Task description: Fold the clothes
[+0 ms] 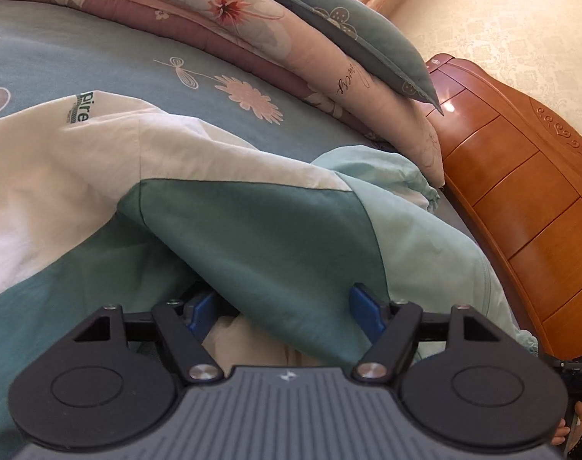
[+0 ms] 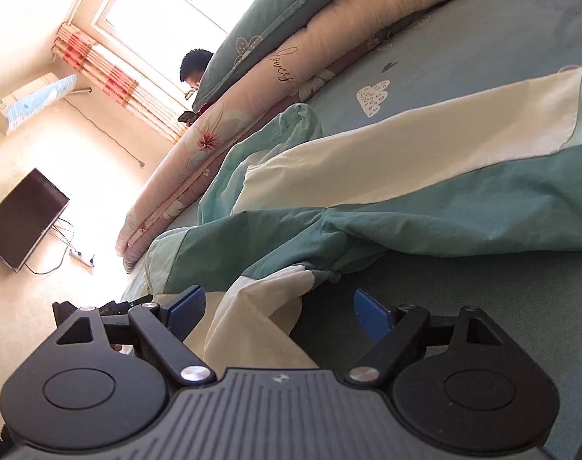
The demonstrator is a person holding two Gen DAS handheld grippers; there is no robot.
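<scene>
While the left wrist view looks along the left tool (image 1: 287, 312), its blue fingers stand well apart, with a dark-teal fold of the jacket (image 1: 252, 222) draped between and over them; the pads do not press on the cloth. That jacket, white, dark teal and pale mint in panels, lies rumpled on the bed (image 1: 99, 61), one white part bearing printed letters and a mint sleeve trailing toward the bed's far edge. I judge the folding barely begun: no crisp crease shows, panels overlap loosely, and smoothing plus the real folds are left. Behind it, a blue-grey sheet with flower prints covers the bed, a rolled floral quilt (image 1: 252, 30) lies along it with a teal pillow (image 1: 340, 27) on top, and a glossy wooden headboard (image 1: 521, 207) meets a cream patterned wall.

Seen from the right wrist view, the right tool (image 2: 279, 312) is likewise spread wide, a white corner of the jacket (image 2: 367, 199) lying loose between its fingers, unclamped. Most of the garment stretches away across the bed (image 2: 482, 57) in long wrinkles. Beyond the quilt (image 2: 252, 88) a person (image 2: 193, 69) sits by a bright window with striped curtains (image 2: 110, 73); a dark screen (image 2: 24, 218) and cables sit on the pale floor.
</scene>
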